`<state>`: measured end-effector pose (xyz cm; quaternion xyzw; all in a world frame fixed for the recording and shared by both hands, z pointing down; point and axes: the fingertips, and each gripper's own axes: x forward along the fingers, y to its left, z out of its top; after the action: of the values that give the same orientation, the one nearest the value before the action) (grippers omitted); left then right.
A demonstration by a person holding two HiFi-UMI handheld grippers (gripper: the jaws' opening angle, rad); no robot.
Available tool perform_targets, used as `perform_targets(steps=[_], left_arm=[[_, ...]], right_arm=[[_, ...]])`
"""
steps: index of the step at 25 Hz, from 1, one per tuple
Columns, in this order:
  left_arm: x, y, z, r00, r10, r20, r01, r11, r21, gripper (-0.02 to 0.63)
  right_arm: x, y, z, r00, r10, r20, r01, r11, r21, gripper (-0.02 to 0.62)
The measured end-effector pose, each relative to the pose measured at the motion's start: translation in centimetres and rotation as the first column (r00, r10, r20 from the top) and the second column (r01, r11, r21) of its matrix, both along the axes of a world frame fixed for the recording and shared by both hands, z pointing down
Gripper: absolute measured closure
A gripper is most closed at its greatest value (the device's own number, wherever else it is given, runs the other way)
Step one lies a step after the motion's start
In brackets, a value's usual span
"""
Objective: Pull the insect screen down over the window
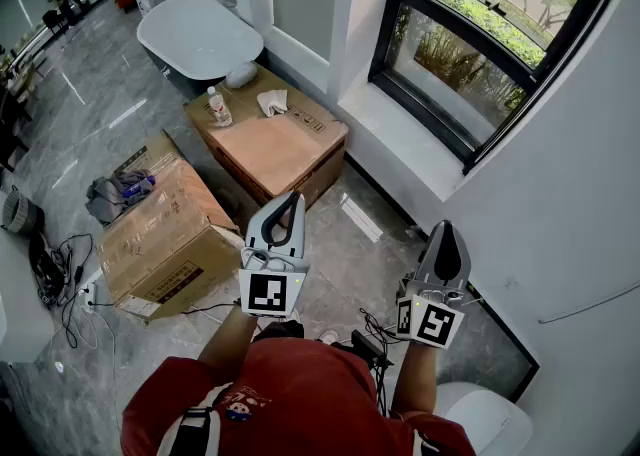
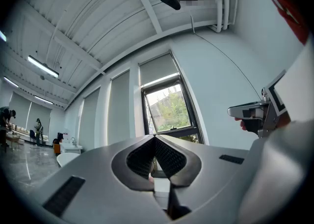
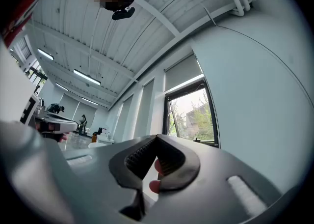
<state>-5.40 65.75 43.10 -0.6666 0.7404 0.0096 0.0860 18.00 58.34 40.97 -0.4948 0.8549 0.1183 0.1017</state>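
Left tongs [image 1: 294, 197] and right tongs [image 1: 447, 228], both closed empty, point slightly upward toward the window [image 1: 470, 44].

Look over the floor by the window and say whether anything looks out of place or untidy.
Clutter, no damage. A cardboard box near the window carries a bottle and a crumpled cloth. A second box carries heaped clothing. Loose cables trail on the floor beside it.

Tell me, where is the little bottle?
In the head view, the bottle stands upper left on the flat cardboard box, beside a crumpled white cloth, near the white bathtub.
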Motion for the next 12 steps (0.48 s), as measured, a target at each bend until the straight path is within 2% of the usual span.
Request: perform_targets(steps=[4, 12], left_arm=[[-0.7, 0.1, -0.1, 1.000, 0.011, 0.013, -0.011, 1.000, 0.001, 0.600], [-3.4, 0.5, -0.2, 1.000, -0.012, -0.011, 0.012, 1.000, 0.028, 0.600]], right_arm=[[-1.2, 0.2, -0.3, 1.000, -0.007, -0.004, 0.008, 1.000, 0.007, 0.585], [-3.6, 0.5, -0.5, 1.000, -0.020, 0.021, 0.019, 1.000, 0.014, 0.585]])
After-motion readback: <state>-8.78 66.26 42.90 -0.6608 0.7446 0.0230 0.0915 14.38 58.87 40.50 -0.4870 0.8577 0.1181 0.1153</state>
